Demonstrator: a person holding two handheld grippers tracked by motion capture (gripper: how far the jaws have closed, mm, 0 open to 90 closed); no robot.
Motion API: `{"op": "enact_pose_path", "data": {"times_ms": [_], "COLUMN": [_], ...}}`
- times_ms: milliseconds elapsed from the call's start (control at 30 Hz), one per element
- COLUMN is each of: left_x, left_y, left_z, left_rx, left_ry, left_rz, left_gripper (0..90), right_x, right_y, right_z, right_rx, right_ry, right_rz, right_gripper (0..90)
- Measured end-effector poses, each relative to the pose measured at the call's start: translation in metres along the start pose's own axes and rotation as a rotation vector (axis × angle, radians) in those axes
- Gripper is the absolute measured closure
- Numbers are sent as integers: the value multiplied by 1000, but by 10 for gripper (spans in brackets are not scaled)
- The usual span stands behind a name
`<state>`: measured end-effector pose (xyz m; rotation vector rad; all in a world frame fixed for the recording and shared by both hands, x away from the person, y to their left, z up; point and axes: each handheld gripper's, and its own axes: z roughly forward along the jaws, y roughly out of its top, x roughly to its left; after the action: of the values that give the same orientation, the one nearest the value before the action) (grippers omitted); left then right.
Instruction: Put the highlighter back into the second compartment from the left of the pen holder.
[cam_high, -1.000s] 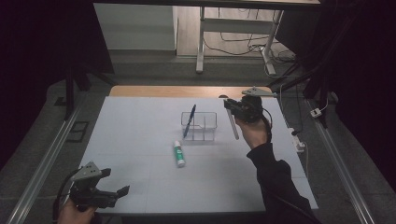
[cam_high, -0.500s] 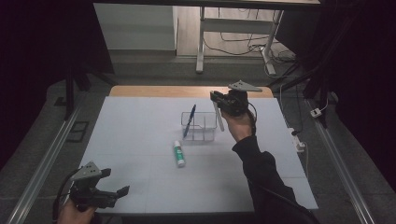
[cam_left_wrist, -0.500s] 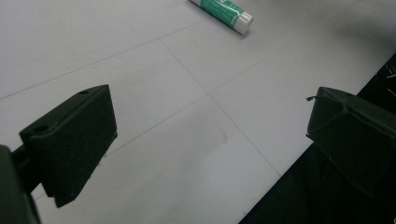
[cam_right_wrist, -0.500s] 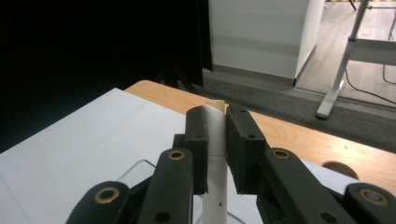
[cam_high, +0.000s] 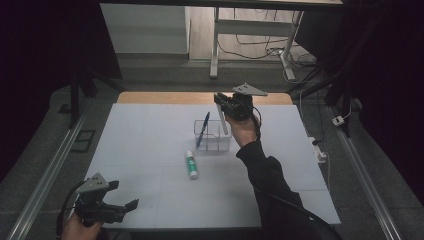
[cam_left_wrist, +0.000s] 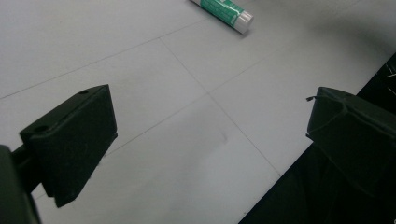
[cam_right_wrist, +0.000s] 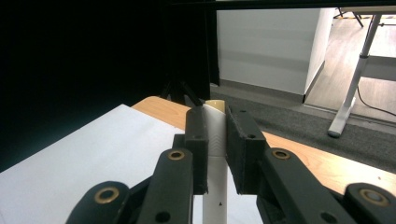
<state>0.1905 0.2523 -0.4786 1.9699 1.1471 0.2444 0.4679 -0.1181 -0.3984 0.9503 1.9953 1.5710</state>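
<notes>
My right gripper (cam_high: 231, 106) is held up over the far middle of the white table, shut on a white stick (cam_high: 224, 126) that hangs down from it over the right side of a clear box (cam_high: 218, 141). In the right gripper view the white stick (cam_right_wrist: 215, 196) stands upright, pinched between the two pads of that gripper (cam_right_wrist: 215, 115). A blue pen (cam_high: 202, 129) leans inside the box. A green and white glue stick (cam_high: 191, 165) lies on the table in front of the box. My left gripper (cam_high: 123, 195) rests open near the front left corner; its jaws (cam_left_wrist: 210, 135) stand wide with nothing between them, the glue stick (cam_left_wrist: 224, 9) farther off.
The white table top (cam_high: 150, 140) has a wooden strip (cam_high: 165, 98) along its far edge. Metal rails (cam_high: 45, 180) run along both sides. A desk frame (cam_high: 216, 45) and cables lie on the floor beyond.
My right gripper has moved left with the white stick, from right of the clear box to over it. The left gripper has stayed put.
</notes>
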Motion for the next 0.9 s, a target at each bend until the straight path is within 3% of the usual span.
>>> {"op": "enact_pose_path", "data": {"times_ms": [433, 900], "left_x": [0, 0], "left_y": [0, 0], "left_z": [0, 0], "left_rx": [-1, 0], "left_ry": [-3, -2], "left_rz": [-3, -2], "left_gripper": [15, 15], "right_x": [16, 17], "right_y": [-2, -17], "right_z": [22, 25], "right_rx": [-11, 32], "right_ry": [21, 21], "right_rz": [-7, -16], "right_gripper": [785, 784]}}
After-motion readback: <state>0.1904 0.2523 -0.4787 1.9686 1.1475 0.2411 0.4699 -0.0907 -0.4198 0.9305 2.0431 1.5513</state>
